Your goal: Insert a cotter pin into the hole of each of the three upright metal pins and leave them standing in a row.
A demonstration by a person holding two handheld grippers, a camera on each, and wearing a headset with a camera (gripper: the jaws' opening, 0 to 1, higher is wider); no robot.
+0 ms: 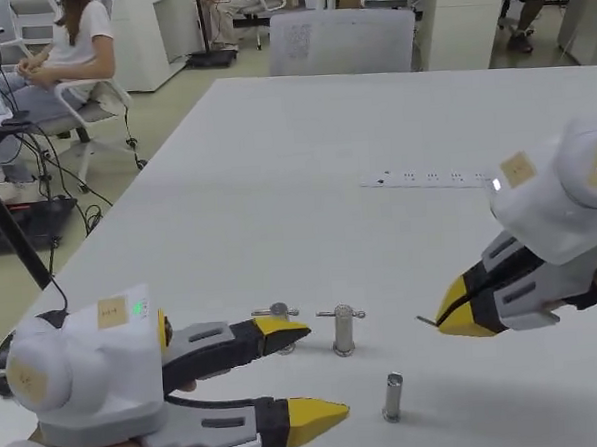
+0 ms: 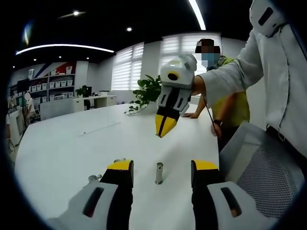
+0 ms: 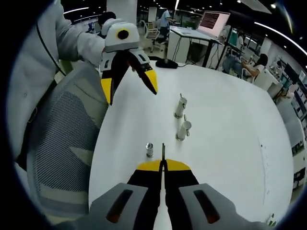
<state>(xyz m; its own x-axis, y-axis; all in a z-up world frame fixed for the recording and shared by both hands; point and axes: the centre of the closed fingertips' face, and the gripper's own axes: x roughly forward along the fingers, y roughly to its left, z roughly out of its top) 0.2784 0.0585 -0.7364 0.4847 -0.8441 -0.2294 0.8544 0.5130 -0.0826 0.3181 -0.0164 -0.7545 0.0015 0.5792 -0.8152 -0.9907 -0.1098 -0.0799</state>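
Three upright metal pins stand on the white table (image 1: 276, 185). The far pin (image 1: 278, 315) and the middle pin (image 1: 343, 329) each carry a cotter pin through the head. The near pin (image 1: 392, 397) (image 2: 159, 173) (image 3: 149, 149) is plain. My left gripper (image 1: 311, 373) (image 2: 163, 167) is open, its jaws level with the plain pin and to the left of it. My right gripper (image 1: 444, 321) (image 3: 163, 165) is shut on a thin cotter pin (image 1: 425, 320) (image 3: 163, 151), which points toward the pins from the right.
A white power strip (image 1: 431, 177) lies farther back on the table. A grey chair (image 1: 339, 41) stands at the far edge. A person (image 1: 69, 45) sits at a desk on the left; cables and a stand are on the floor there.
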